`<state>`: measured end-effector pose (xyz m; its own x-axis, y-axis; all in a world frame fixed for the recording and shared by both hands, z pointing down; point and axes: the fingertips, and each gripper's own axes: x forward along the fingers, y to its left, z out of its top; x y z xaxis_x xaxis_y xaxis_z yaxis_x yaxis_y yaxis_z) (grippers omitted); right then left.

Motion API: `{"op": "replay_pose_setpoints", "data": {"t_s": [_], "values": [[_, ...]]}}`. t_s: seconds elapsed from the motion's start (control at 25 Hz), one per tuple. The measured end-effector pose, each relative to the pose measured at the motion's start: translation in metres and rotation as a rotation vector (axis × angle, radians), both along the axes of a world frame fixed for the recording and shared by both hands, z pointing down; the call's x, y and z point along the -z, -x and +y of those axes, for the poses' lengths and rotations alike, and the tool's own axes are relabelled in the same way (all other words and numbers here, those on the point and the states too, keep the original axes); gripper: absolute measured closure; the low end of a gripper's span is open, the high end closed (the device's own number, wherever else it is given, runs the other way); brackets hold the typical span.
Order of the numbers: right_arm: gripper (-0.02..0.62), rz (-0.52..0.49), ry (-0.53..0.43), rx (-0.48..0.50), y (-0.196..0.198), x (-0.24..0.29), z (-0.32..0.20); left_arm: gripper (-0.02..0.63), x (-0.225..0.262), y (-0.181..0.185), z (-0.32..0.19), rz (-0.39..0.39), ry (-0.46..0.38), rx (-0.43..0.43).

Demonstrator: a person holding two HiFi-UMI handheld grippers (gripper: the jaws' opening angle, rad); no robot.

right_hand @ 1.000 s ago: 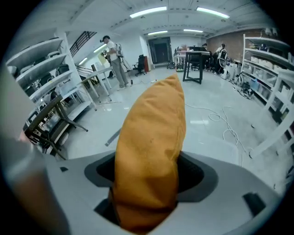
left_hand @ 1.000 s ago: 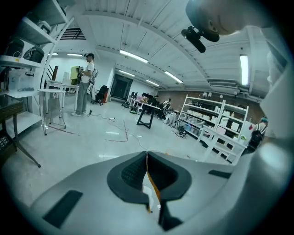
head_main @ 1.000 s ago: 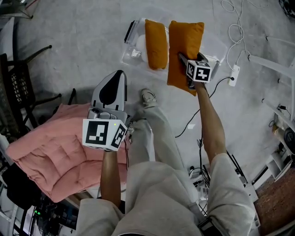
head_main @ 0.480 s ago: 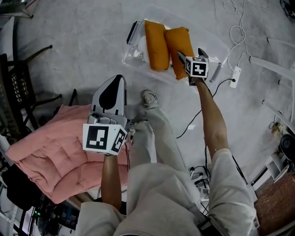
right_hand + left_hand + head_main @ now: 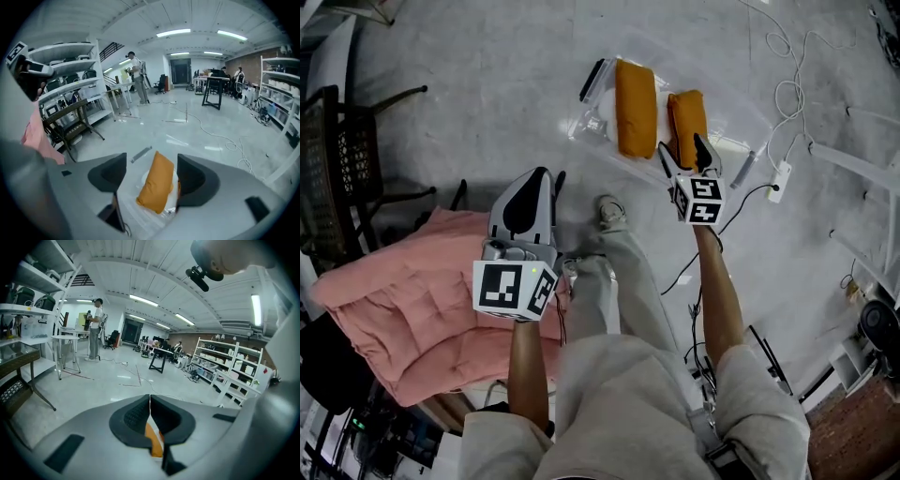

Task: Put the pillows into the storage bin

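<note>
Upper centre: two orange pillows (image 5: 637, 108) lie in the clear storage bin (image 5: 733, 117). Right claw (image 5: 682, 153) beside them, apart, just been closing, nothing between. Left claw (image 5: 546, 176) together, empty.

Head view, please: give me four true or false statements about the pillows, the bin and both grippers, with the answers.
Two orange pillows lie in the clear storage bin. True.
The right gripper grips a pillow. False: its jaws stand apart, empty, though they have just been closing.
The left gripper is shut and empty. True.
The pink cushion is in the bin. False: it lies outside, at the person's left.
</note>
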<state>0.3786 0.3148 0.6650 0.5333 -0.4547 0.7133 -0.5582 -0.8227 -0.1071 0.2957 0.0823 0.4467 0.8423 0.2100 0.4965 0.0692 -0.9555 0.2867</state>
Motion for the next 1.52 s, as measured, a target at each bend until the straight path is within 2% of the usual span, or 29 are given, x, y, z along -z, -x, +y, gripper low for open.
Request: {"op": "replay_pose_setpoints", "data": {"t_s": [0.12, 0.16, 0.32, 0.4, 0.44, 0.68, 1.04, 1.16, 1.28, 1.52], "values": [[0.32, 0.054, -0.017, 0.066, 0.016, 0.045, -0.024, 0.594, 0.012, 0.008, -0.015, 0.012, -0.01, 0.035], [0.362, 0.073, -0.027, 0.078, 0.02, 0.061, -0.031, 0.594, 0.017, 0.011, -0.021, 0.017, -0.013, 0.048], [0.481, 0.14, -0.045, 0.094, 0.031, 0.121, -0.048, 0.594, 0.039, 0.023, -0.04, 0.031, -0.024, 0.089], [0.583, 0.167, -0.042, 0.093, 0.033, 0.147, -0.051, 0.594, 0.053, 0.03, -0.048, 0.036, -0.029, 0.109], [0.595, 0.177, -0.047, 0.103, 0.034, 0.159, -0.054, 0.594, 0.061, 0.034, -0.052, 0.038, -0.033, 0.12], [0.597, 0.224, -0.087, 0.219, 0.043, 0.23, -0.081, 0.594, 0.113, 0.075, -0.082, 0.046, -0.051, 0.21], [0.597, 0.302, -0.188, 0.446, 0.081, 0.331, -0.173, 0.594, 0.179, 0.168, -0.124, 0.051, -0.114, 0.356], [0.598, 0.295, -0.225, 0.508, 0.107, 0.355, -0.206, 0.594, 0.201, 0.211, -0.142, 0.047, -0.133, 0.424], [0.598, 0.294, -0.262, 0.609, 0.137, 0.378, -0.251, 0.594, 0.225, 0.258, -0.169, 0.057, -0.165, 0.535], [0.598, 0.289, -0.309, 0.797, 0.219, 0.428, -0.318, 0.594, 0.274, 0.363, -0.21, 0.064, -0.226, 0.727]]}}
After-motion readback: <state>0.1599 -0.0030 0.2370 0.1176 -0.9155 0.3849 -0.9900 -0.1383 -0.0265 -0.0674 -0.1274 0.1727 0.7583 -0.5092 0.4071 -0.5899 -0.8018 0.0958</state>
